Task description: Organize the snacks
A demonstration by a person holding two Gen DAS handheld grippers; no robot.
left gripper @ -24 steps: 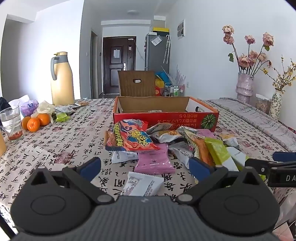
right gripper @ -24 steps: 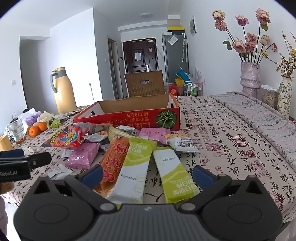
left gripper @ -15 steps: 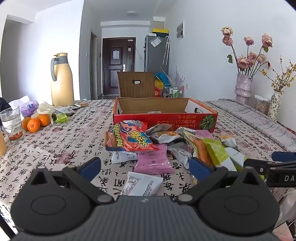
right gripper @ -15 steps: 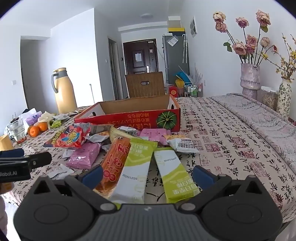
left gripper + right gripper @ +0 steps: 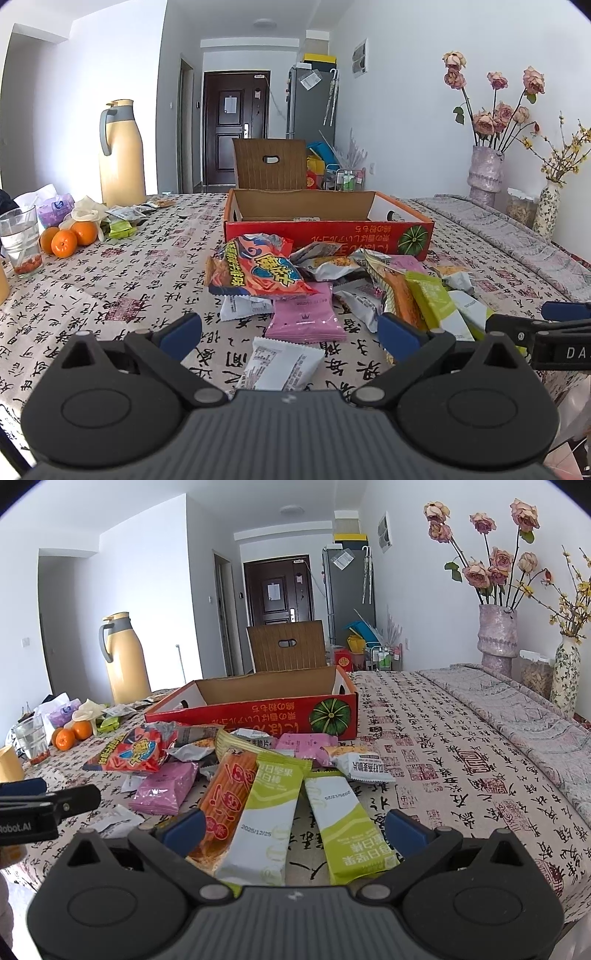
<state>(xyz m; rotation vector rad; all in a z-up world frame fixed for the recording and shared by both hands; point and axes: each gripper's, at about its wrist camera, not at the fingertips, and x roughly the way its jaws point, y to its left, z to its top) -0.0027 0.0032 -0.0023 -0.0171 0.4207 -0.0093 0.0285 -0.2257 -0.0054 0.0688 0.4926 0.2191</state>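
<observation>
Only left wrist view shows white packet (image 5: 282,363) nearest.

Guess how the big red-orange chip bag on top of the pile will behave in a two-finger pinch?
The chip bag looks puffed, so probably light and squashy; pads may sink in. Its glossy film likely slips, so a crimped edge seems safer. It rests on other packets, so lifting may shift them.
</observation>
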